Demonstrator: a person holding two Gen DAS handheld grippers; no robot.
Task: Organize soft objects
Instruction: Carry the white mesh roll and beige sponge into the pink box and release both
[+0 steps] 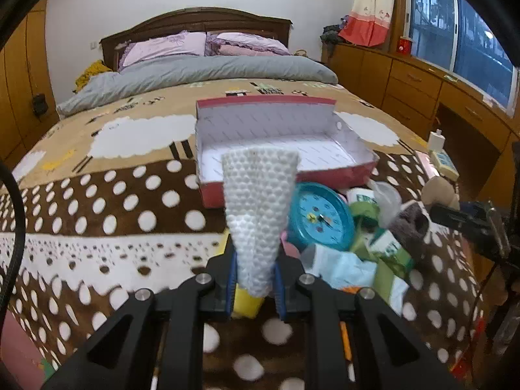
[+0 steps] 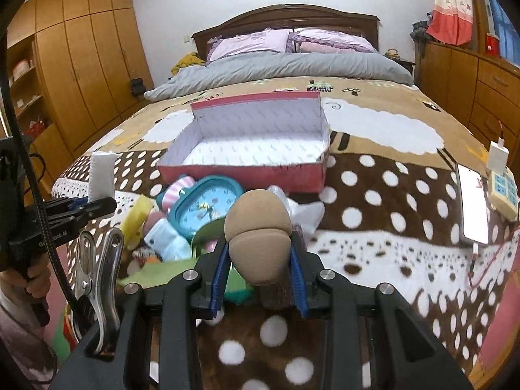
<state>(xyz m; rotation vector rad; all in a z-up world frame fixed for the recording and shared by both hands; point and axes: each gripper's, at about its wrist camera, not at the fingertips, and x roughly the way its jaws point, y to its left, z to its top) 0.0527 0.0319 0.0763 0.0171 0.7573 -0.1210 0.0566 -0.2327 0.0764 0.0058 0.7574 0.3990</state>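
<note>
My left gripper [image 1: 255, 276] is shut on a white bumpy sponge [image 1: 260, 208] that sticks up between its blue pads; it also shows at the left of the right wrist view [image 2: 102, 175]. My right gripper [image 2: 258, 260] is shut on a tan plush toy [image 2: 258, 230], also seen at the right of the left wrist view [image 1: 438, 191]. Both are held above the bed, short of an open red box with a white lining [image 1: 279, 143] [image 2: 250, 149]. The box is empty.
A pile lies in front of the box: a blue clock [image 1: 321, 217] [image 2: 203, 209], green and white packets [image 1: 386, 253], a yellow sponge [image 2: 138, 216], a striped sock [image 2: 177, 191]. A phone [image 2: 473, 204], calculator [image 2: 503, 191] and charger [image 2: 497, 157] lie at the bed's right edge.
</note>
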